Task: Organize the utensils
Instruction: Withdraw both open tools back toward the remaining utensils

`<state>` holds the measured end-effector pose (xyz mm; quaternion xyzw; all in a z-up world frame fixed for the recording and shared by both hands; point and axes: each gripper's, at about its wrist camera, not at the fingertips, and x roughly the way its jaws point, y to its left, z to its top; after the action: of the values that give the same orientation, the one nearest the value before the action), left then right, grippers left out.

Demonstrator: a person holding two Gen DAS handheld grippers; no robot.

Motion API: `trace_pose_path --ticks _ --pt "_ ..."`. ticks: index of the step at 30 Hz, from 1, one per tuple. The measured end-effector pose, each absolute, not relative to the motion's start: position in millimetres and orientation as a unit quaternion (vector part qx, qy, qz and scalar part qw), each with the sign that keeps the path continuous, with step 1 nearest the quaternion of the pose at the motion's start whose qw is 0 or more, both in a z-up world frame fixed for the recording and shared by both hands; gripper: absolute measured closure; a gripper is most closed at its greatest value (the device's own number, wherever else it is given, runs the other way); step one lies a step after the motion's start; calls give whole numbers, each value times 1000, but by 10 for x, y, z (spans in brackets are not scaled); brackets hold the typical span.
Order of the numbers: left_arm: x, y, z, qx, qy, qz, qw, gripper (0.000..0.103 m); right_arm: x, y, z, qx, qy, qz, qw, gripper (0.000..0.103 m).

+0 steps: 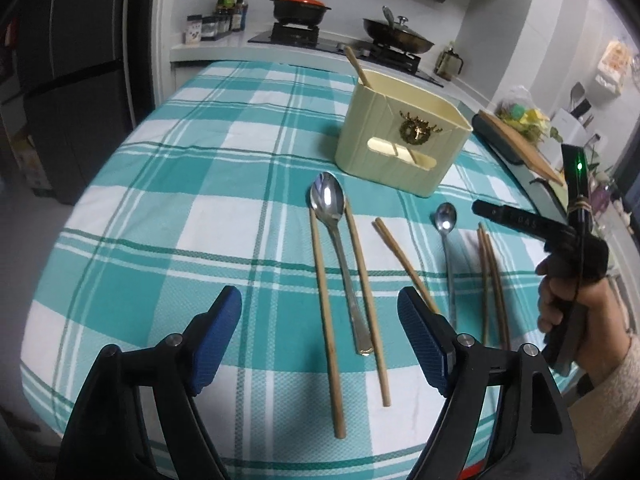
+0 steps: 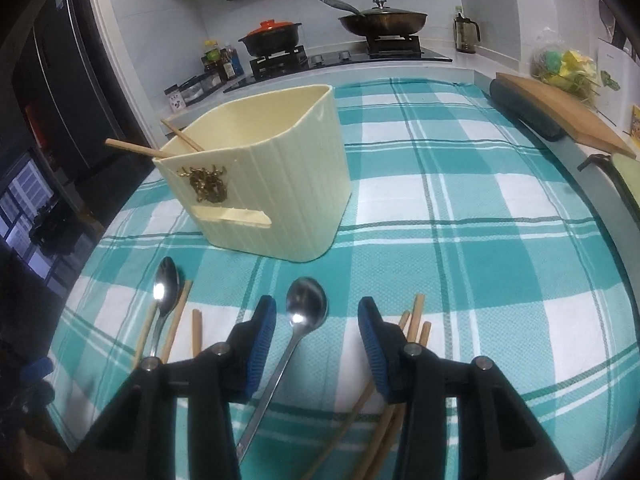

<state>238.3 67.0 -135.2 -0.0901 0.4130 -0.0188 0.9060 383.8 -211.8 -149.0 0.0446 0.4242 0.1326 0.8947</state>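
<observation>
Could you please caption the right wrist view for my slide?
Right gripper jaws open over a spoon before the cream utensil holder.

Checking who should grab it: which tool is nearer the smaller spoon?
Right. The right tool is open astride the smaller spoon; the left tool is over the larger spoon.

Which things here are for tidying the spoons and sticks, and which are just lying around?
For the job: big spoon, small spoon, chopsticks, cream holder.
Just lying about: pots, bottles, cutting board.
</observation>
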Motion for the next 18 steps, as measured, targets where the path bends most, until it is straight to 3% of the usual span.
trace_pose_path --ticks 7,16,18 --pt "2306 938 -1738 -44 435 49 898 21 3516 -2549 -1662 70 434 86 894 60" --pt "2759 1250 -1979 -34 437 83 895 21 3286 -3735 -1975 -14 447 -21 894 60" --pt "2907 1239 -2002 -15 431 90 898 21 3419 -3785 -1999 -20 452 6 892 53"
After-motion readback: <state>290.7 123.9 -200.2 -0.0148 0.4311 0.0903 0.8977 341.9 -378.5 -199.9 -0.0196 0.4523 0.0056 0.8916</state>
